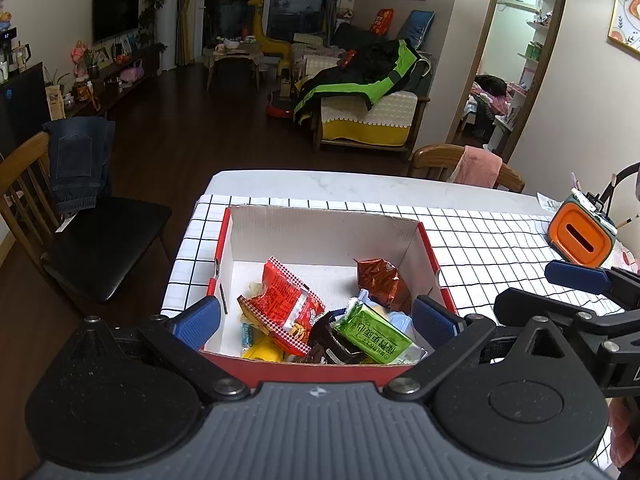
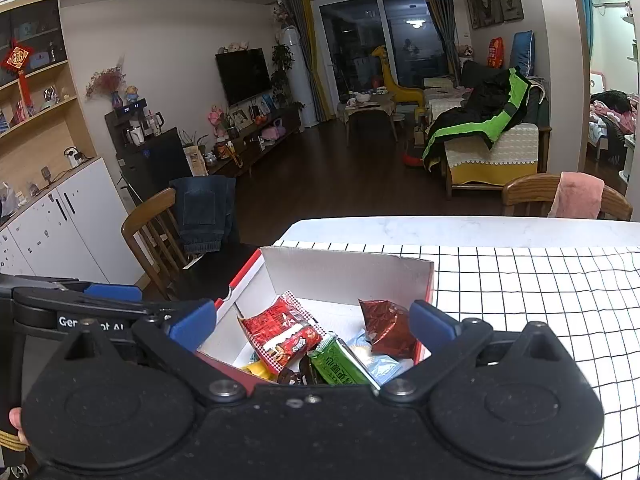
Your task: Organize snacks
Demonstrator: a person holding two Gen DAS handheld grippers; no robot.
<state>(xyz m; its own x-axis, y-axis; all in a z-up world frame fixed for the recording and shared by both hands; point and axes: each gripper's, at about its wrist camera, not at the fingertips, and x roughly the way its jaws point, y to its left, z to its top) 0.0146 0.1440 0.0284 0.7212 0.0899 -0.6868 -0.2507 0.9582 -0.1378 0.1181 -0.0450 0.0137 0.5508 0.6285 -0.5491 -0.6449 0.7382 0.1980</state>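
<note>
A desk [image 1: 360, 188] under a black-and-white grid cloth [image 1: 500, 240] carries a red cardboard box [image 1: 430, 248] with white inner walls, lying straight ahead of the left tongs [image 1: 316, 320] and right tongs [image 2: 312, 322], both spread wide and empty. Inside it sit a red checkered packet [image 1: 286, 304], a green packet [image 1: 374, 334] and a crumpled brown-red packet [image 1: 382, 282], between the blue tips. Only the left view shows an orange holder [image 1: 580, 236] beyond the right tongs.
</note>
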